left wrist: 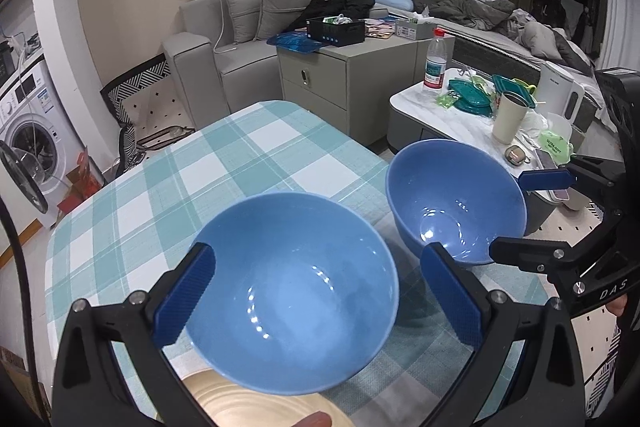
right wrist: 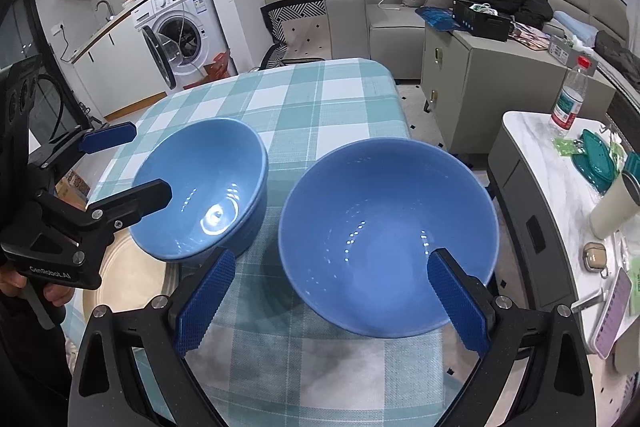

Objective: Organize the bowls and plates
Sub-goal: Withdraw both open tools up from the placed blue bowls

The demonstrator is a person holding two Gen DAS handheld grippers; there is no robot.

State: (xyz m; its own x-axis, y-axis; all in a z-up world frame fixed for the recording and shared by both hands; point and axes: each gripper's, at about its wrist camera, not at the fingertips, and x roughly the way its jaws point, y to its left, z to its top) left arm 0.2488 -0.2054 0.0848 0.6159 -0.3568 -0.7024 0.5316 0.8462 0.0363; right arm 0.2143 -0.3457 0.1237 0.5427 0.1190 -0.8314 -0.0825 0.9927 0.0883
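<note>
Two blue bowls are over the checked tablecloth. The left bowl (left wrist: 292, 291) (right wrist: 204, 191) is tilted, above a beige plate (left wrist: 256, 407) (right wrist: 132, 275). My left gripper (left wrist: 316, 295) (right wrist: 140, 163) is open, one finger inside this bowl's rim and one outside. The right bowl (right wrist: 384, 239) (left wrist: 452, 195) is near the table's right edge. My right gripper (right wrist: 332, 303) (left wrist: 524, 215) is open, one finger inside that bowl's rim and one outside to its left.
A side table (right wrist: 532, 147) to the right holds a water bottle (right wrist: 568, 99), a cup (right wrist: 616, 207) and teal lids. A grey cabinet (left wrist: 344, 75), sofa (left wrist: 224, 39) and washing machine (right wrist: 180, 27) stand beyond the table. The tablecloth (left wrist: 208, 163) extends far and left.
</note>
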